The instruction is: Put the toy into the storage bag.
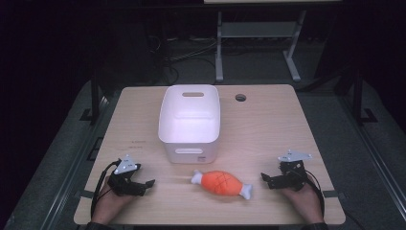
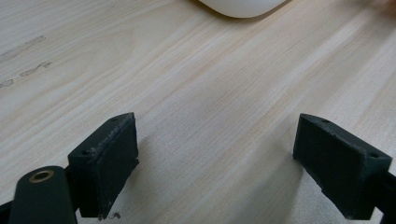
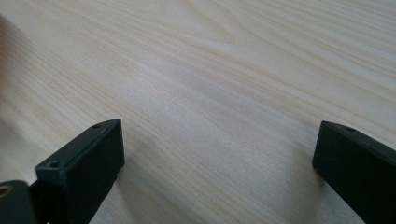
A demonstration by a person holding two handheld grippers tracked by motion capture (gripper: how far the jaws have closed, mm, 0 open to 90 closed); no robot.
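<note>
An orange plush drumstick [image 1: 221, 183] with white bone ends lies on the wooden table near its front edge, just in front of a white plastic bin [image 1: 190, 122]. My left gripper [image 1: 147, 185] rests low on the table to the toy's left, held by a hand, jaws wide apart with nothing between them. In the left gripper view the left gripper [image 2: 215, 158] spans bare wood, with the bin's [image 2: 240, 7] rounded corner at the top. My right gripper [image 1: 266, 179] sits to the toy's right, also open and empty. Bare wood lies between the jaws of the right gripper [image 3: 217, 161].
The table [image 1: 268, 124] has a round cable hole [image 1: 240, 97] at the back right. The bin is empty and stands at the table's middle. Beyond the table are a dark floor, cables and the legs of another desk [image 1: 219, 45].
</note>
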